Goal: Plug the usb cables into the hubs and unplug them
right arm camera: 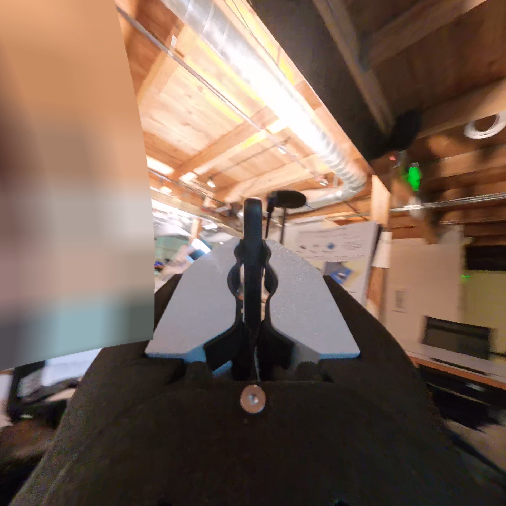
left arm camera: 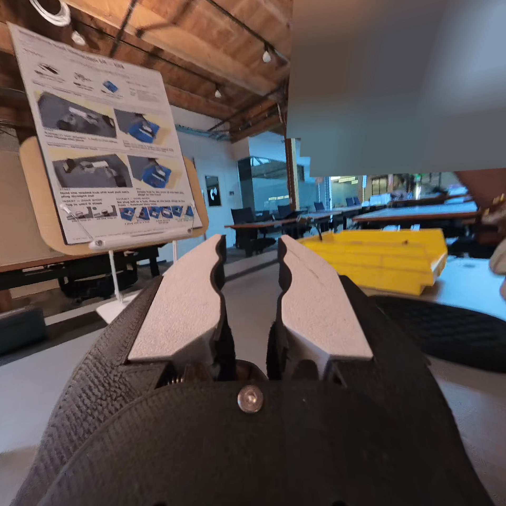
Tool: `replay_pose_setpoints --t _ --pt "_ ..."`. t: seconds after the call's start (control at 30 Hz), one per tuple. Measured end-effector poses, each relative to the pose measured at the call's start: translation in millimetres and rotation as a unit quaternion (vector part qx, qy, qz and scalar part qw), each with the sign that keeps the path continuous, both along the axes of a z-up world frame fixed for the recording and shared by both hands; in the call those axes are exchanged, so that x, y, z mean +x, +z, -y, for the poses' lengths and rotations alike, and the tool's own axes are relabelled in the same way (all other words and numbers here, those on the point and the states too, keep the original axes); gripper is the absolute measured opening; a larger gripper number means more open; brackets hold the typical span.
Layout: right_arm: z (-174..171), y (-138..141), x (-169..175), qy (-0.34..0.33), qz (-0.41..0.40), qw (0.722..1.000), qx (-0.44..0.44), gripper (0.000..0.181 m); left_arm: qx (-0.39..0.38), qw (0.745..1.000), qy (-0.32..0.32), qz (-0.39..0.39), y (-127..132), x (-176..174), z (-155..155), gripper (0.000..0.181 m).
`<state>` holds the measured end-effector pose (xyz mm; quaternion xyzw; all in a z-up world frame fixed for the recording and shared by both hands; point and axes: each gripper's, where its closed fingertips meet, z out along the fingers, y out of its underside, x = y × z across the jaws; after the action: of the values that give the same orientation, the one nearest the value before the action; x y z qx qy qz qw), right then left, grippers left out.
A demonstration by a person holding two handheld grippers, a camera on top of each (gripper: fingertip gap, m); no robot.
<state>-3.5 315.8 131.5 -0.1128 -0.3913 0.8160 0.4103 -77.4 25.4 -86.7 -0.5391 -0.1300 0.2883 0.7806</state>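
Note:
My left gripper [left arm camera: 252,246] is open and empty, low over the grey table [left arm camera: 246,304], and points across it toward a yellow bin. No cable or hub shows in the left wrist view. My right gripper [right arm camera: 252,243] is tilted up toward the ceiling and is shut on a thin black piece [right arm camera: 252,216], seen edge on. It looks like a slim usb hub and sticks out past the fingertips. Whether anything is plugged into it is hidden.
A yellow bin [left arm camera: 383,257] lies on the table ahead right of the left gripper. A black textured mat [left arm camera: 443,328] lies to its right. An instruction sheet on a white stand [left arm camera: 109,142] stands at the left. Part of a hand [left arm camera: 497,260] shows at the right edge. My hands' fingertips stand some 40 centimetres from each other.

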Motion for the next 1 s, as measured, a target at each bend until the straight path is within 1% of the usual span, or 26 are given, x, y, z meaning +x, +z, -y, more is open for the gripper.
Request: replay_pose_setpoints --t 0.03,0.1,0.2,0.3,0.37,0.4,0.43,0.57,0.63,0.73,0.8,0.87,0.93,1.0 --pt "-16 1 -2 -0.038 0.009 0.999 0.018 0.011 -0.017 1.000 0.006 0.001 -8 -2 -4 0.036" --pt "-46 -7 -10 -0.113 0.048 0.990 0.063 0.012 -0.044 0.999 0.002 -0.001 -14 -1 -11 0.036" --pt "-90 -26 -20 -0.216 0.098 0.963 0.125 0.011 -0.054 0.999 -0.001 -0.007 -16 1 -14 0.035" --pt "-125 -50 -33 -0.284 0.145 0.931 0.176 0.011 -0.049 0.999 0.004 0.000 -16 -1 -12 0.034" --pt "-139 -66 -44 -0.306 0.163 0.916 0.202 0.011 -0.040 0.999 0.010 -0.003 -14 -3 -9 0.034" --pt "-142 -72 -49 -0.303 0.166 0.915 0.207 0.011 -0.036 0.999 0.013 -0.005 -13 -4 -8 0.034" --pt "-142 -77 -54 -0.287 0.169 0.920 0.205 0.011 -0.034 0.999 0.015 -0.007 -13 -4 -8 0.034" --pt "-130 -96 -73 -0.167 0.188 0.953 0.169 0.012 -0.044 0.999 0.019 -0.005 -16 -7 -8 0.034" --pt "-122 -101 -82 -0.114 0.175 0.964 0.166 0.012 -0.047 0.999 0.020 -0.005 -18 -7 -8 0.034" --pt "-110 -104 -91 -0.020 0.132 0.979 0.154 0.012 -0.047 0.999 0.019 -0.001 -19 -8 -9 0.034" --pt "-112 -102 -95 0.030 0.101 0.989 0.106 0.011 -0.048 0.999 0.018 0.000 -19 -9 -8 0.034" --pt "-122 -101 -97 0.061 0.069 0.995 0.041 0.011 -0.047 0.999 0.018 0.002 -20 -10 -8 0.034" --pt "-139 -104 -99 0.077 0.038 0.996 -0.034 0.011 -0.047 0.999 0.017 0.004 -20 -10 -8 0.034" --pt "-160 -112 -102 0.064 0.023 0.992 -0.102 0.012 -0.045 0.999 0.016 0.005 -20 -10 -8 0.033"
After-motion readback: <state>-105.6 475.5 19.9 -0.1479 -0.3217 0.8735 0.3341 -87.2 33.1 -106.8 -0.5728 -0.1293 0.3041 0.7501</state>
